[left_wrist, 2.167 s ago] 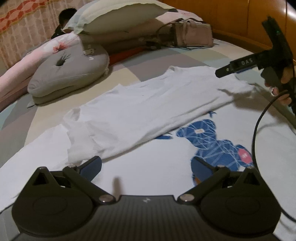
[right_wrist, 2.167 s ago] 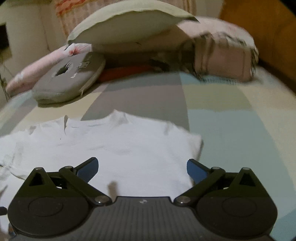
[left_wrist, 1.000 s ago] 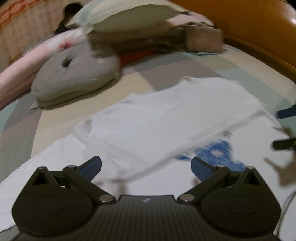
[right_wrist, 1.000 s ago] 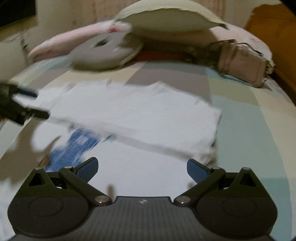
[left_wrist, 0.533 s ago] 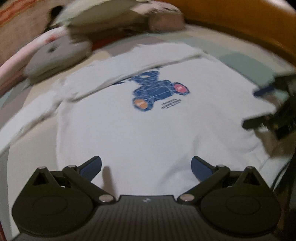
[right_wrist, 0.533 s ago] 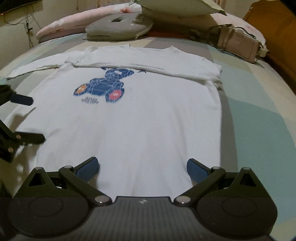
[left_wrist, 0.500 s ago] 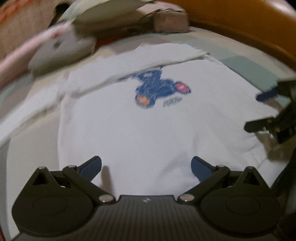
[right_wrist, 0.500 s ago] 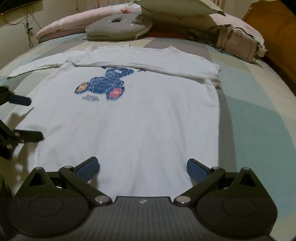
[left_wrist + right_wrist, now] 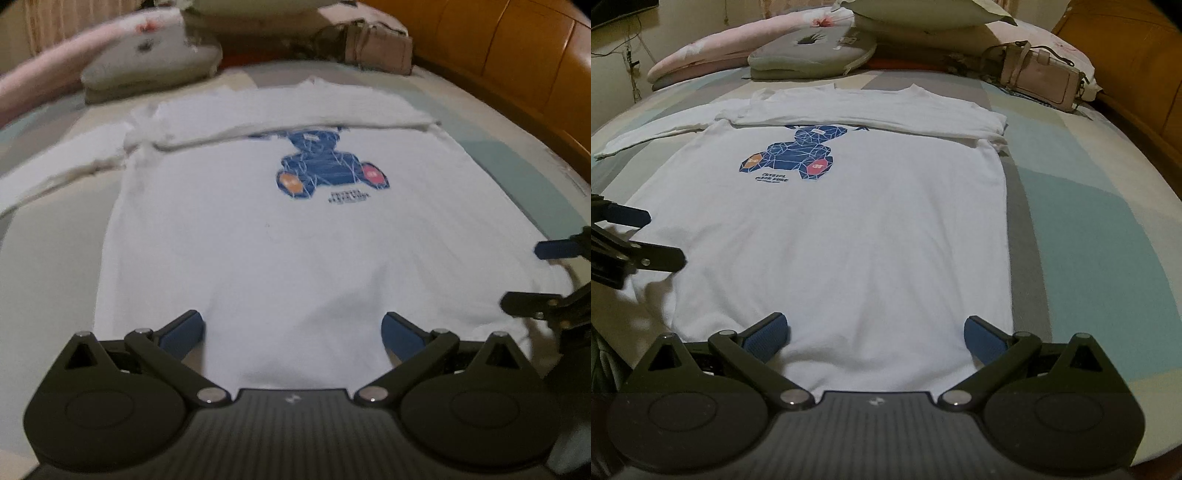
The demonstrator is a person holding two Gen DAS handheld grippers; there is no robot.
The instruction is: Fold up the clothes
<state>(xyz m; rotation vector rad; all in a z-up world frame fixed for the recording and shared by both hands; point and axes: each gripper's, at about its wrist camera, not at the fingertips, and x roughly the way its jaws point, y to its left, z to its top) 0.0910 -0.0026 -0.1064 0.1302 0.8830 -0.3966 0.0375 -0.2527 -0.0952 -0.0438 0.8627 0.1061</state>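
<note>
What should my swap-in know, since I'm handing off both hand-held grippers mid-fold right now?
Left hand-held gripper: open, empty, low over the hem of the white long-sleeve shirt.
Right hand-held gripper: open, empty, at the same hem, towards its right corner.
Shirt: flat on the bed, printed side up, collar at the far end by the pillows and handbag.
Done: one sleeve is folded across the chest, covering the top of the bear print.
Left: the other sleeve still lies out to the side; no fold of the body is visible yet.
</note>
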